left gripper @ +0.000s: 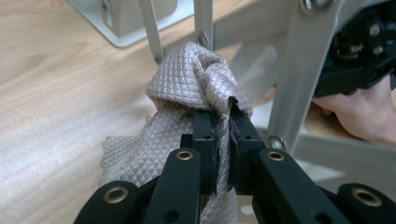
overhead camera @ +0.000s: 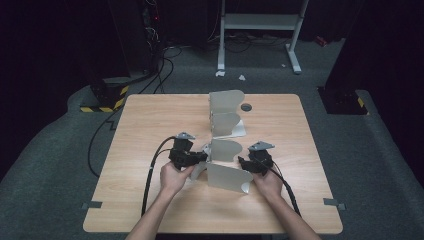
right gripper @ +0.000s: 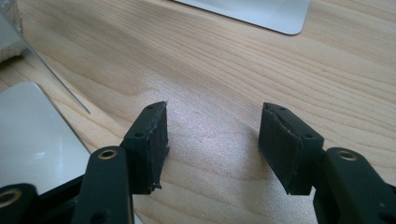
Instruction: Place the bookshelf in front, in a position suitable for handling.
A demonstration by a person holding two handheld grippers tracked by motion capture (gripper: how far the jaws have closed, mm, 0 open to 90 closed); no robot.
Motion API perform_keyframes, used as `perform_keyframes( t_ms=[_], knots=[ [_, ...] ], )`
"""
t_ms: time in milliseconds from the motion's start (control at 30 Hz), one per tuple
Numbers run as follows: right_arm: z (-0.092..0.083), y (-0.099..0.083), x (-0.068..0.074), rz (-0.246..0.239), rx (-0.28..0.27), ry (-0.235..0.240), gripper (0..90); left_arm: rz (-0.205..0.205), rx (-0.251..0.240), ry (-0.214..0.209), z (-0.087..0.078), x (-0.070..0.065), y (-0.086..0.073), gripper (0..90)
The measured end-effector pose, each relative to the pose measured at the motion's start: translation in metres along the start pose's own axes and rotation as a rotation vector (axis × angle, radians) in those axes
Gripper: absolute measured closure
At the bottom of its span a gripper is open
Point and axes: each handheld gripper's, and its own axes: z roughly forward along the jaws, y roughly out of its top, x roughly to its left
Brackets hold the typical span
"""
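Two hands low, left gripper (left gripper: 223, 140) pinching cloth (left gripper: 187, 93)

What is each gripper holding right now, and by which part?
The left gripper pinches a bunched fold of the grey quilted cloth. The right gripper holds nothing.

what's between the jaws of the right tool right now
Nothing but bare wooden table: in the right gripper view the right tool stands open, holding nothing.
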Motion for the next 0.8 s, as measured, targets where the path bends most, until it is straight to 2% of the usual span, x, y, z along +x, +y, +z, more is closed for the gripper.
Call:
perform_keyframes(
  t_ms=[67, 100, 267, 333, 433, 567, 667, 800],
  knots=[
    [0.0, 0.0, 0.0, 0.0, 0.0, 0.0, 42.6, -0.002, 0.004, 0.004, 0.007, 0.001, 0.0, 83.0],
    [0.0, 0.0, 0.0, 0.0, 0.0, 0.0, 42.6, 0.004, 0.014, 0.014, 0.011, 0.001, 0.0, 83.1],
    [0.0, 0.0, 0.0, 0.0, 0.0, 0.001, 42.6, -0.018, 0.068, 0.036, 0.031, 0.008, -0.005, 83.2],
    [0.0, 0.0, 0.0, 0.0, 0.0, 0.001, 42.6, -0.02, 0.099, 0.039, 0.04, 0.01, -0.01, 83.2],
    [0.0, 0.0, 0.0, 0.0, 0.0, 0.001, 42.6, -0.036, 0.109, 0.027, 0.046, 0.013, -0.014, 83.2],
    [0.0, 0.0, 0.0, 0.0, 0.0, 0.001, 42.6, -0.02, 0.108, 0.037, 0.039, 0.01, -0.018, 83.2],
    [0.0, 0.0, 0.0, -0.001, 0.0, 0.001, 42.6, -0.017, 0.102, 0.015, 0.027, 0.005, -0.026, 83.1],
    [0.0, 0.0, 0.0, 0.0, 0.0, 0.001, 42.6, -0.004, 0.127, -0.019, 0.02, -0.003, -0.039, 83.0]
  ],
)
